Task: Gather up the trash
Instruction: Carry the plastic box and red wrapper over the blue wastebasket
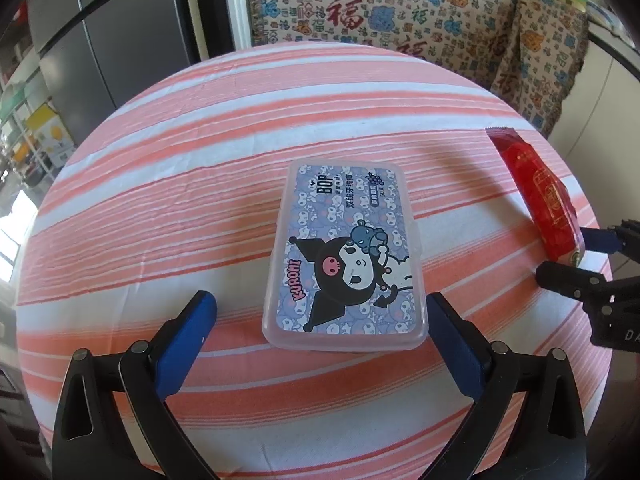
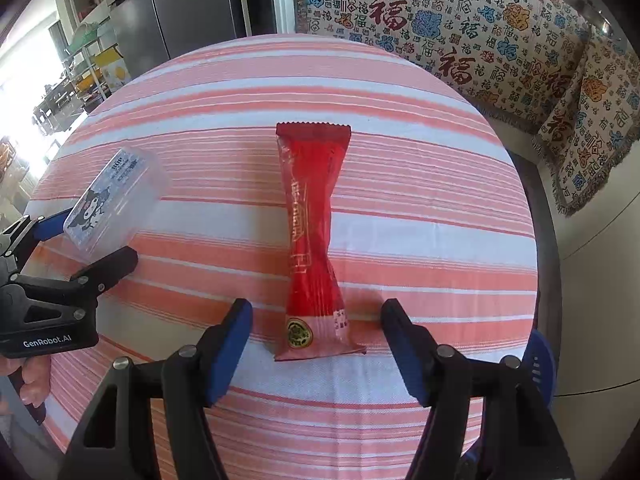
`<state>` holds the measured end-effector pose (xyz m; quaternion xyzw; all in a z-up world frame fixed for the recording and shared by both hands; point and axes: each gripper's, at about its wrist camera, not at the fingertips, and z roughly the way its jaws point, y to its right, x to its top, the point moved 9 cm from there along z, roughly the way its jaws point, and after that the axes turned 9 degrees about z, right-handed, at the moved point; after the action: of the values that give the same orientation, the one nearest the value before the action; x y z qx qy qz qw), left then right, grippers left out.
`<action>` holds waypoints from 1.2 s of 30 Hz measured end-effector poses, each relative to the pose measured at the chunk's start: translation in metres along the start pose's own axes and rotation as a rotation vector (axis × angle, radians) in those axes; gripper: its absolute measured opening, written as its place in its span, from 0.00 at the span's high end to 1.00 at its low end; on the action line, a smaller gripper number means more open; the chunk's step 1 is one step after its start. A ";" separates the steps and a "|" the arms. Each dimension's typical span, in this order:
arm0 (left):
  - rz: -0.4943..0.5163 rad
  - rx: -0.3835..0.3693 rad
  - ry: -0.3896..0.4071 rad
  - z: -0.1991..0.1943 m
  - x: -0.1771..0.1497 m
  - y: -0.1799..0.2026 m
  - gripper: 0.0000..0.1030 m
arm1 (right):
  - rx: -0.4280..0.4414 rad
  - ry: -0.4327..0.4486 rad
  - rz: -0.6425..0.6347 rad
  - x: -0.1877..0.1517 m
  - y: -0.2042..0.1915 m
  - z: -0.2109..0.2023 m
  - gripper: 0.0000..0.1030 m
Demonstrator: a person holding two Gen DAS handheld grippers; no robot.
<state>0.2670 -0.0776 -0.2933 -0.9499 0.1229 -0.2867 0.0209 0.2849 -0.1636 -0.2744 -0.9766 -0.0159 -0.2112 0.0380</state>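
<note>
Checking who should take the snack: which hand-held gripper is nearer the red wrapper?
Right. The right hand-held gripper is open, its fingers straddling the near end of the red wrapper. The left hand-held gripper is open around the floss box, off to the wrapper's left.

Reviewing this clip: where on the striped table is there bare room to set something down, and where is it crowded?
Bare cloth runs along the table's far side, beyond the floss box and red wrapper, and in the strip between them. The near edge is crowded: the open left gripper flanks the box and the open right gripper flanks the wrapper.
</note>
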 end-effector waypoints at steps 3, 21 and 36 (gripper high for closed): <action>0.005 -0.078 -0.016 -0.004 0.008 -0.004 0.03 | 0.031 -0.056 0.029 0.008 0.003 -0.001 0.34; 0.146 -0.304 0.060 -0.062 0.061 0.102 0.38 | 0.130 -0.065 0.157 0.027 0.063 -0.057 0.86; 0.276 -0.598 -0.005 -0.037 0.095 0.365 0.38 | -0.034 -0.061 0.538 -0.076 0.314 -0.072 0.86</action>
<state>0.2421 -0.4531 -0.2514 -0.8889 0.3292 -0.2302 -0.2202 0.2007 -0.4834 -0.2622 -0.9521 0.2467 -0.1641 0.0761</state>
